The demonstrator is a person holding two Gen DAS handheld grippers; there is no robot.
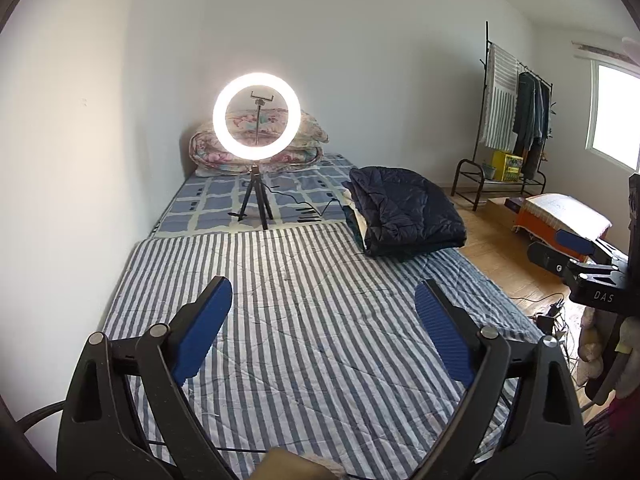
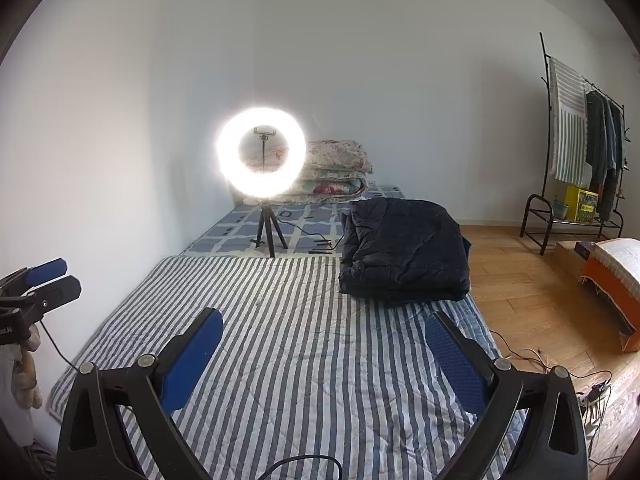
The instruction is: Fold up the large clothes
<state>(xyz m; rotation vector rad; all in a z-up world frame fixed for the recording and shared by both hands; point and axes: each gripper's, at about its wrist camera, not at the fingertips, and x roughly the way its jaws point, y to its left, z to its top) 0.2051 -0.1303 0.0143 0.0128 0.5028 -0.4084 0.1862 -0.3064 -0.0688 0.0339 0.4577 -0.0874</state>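
Lit ring light (image 1: 255, 116) on a small black tripod (image 1: 253, 196), standing on a blue-checked sheet (image 1: 208, 200) toward 12 o'clock, cable (image 1: 296, 199) trailing off to the right. Behind it, against the white wall (image 1: 360, 40), a stack of floral quilts (image 1: 308, 136). In the foreground, a grey-and-white striped quilt (image 1: 312, 340) spread flat. At 2 o'clock, a black garment rack (image 2: 576, 148) hung with a striped cloth and dark garments, a yellow box (image 2: 581, 202) on its lower shelf. At 3 o'clock on the wooden floor (image 2: 520, 292), an orange box (image 2: 610, 284) under a pale cloth; loose wires (image 2: 592, 390) toward 4 o'clock.
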